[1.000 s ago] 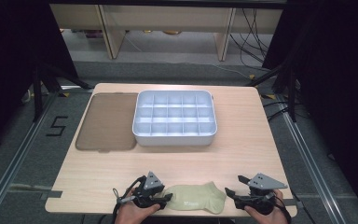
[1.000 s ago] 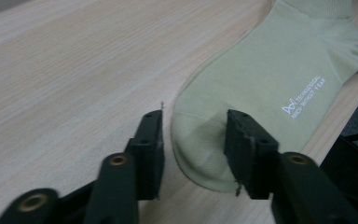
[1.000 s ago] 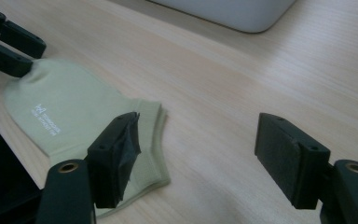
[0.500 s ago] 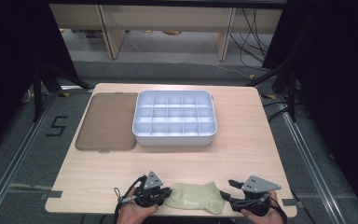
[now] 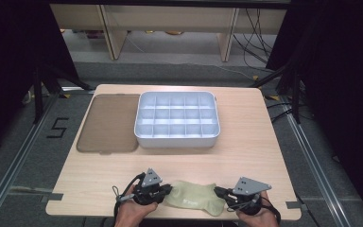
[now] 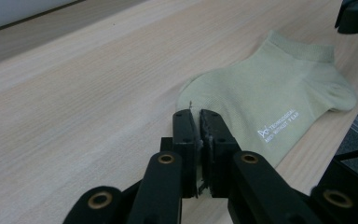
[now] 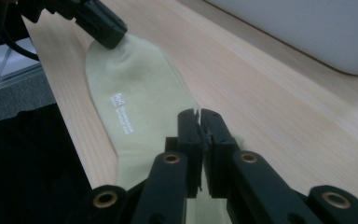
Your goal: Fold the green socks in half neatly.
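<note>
A pale green ankle sock [image 5: 194, 198] lies flat at the table's front edge between my two grippers. My left gripper [image 5: 168, 191] is shut on the sock's left end. In the left gripper view its jaws [image 6: 198, 116] meet at the sock [image 6: 270, 98], pinching the near edge. My right gripper [image 5: 220, 193] has just been closing and now pinches the sock's right end. In the right gripper view its jaws [image 7: 199, 116] stand together on the sock [image 7: 135, 88], with the left gripper at the far end.
A white compartment box [image 5: 177, 140] sits mid-table, with a flat brown lid [image 5: 108, 123] beside it on the left. Bare wooden table [image 5: 246, 161] lies between the box and the sock. The sock is close to the front edge.
The right gripper slid left onto the sock's end and its jaws closed. The left gripper's jaws also closed on the sock's other end. The sock stays flat.
</note>
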The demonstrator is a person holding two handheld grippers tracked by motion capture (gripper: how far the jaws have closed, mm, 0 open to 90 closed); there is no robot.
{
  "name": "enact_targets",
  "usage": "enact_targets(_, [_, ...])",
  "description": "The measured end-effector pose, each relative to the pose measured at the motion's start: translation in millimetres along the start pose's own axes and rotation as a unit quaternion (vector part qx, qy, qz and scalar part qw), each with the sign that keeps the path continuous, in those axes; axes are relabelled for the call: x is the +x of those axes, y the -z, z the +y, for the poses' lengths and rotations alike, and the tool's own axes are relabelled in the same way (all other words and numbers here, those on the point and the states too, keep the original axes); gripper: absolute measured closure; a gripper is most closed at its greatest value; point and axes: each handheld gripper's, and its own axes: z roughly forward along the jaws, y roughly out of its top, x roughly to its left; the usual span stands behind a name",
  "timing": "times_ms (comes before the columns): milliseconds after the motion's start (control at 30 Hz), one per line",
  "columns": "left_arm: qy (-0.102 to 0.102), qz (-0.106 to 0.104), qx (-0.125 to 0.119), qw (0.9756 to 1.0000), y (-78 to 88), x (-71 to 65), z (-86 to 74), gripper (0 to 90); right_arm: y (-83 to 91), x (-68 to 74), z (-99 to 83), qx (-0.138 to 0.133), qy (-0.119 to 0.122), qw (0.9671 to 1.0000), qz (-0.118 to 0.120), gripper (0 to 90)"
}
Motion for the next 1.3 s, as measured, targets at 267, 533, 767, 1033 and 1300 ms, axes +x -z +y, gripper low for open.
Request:
enact_targets(267, [0.006, 0.007, -0.002, 1.0000, 4.5, 10.2, -1.5, 84.7, -38.9, 4.0, 15.0, 0.045, 0.025, 0.9986, 0.011, 90.0])
enact_targets(533, [0.012, 0.019, -0.005, 0.9997, 7.9, 13.7, -1.6, 84.7, -61.9, -1.2, 26.0, 0.046, 0.013, 0.9983, 0.032, 90.0])
enact_targets(767, [0.017, 0.018, -0.006, 0.9997, 11.1, 22.6, -3.1, 84.8, -80.3, 4.1, 31.7, 0.071, 0.037, 0.9965, 0.026, 90.0])
enact_targets(1033, [0.015, 0.021, -0.007, 0.9996, 18.2, 26.7, -3.0, 84.7, -103.9, 1.9, 40.0, 0.078, 0.044, 0.9955, 0.030, 90.0])
enact_targets(1300, [0.011, 0.025, 0.003, 0.9996, 24.5, 29.0, -2.2, 84.6, -110.6, 3.7, 44.9, 0.079, 0.052, 0.9950, 0.031, 90.0])
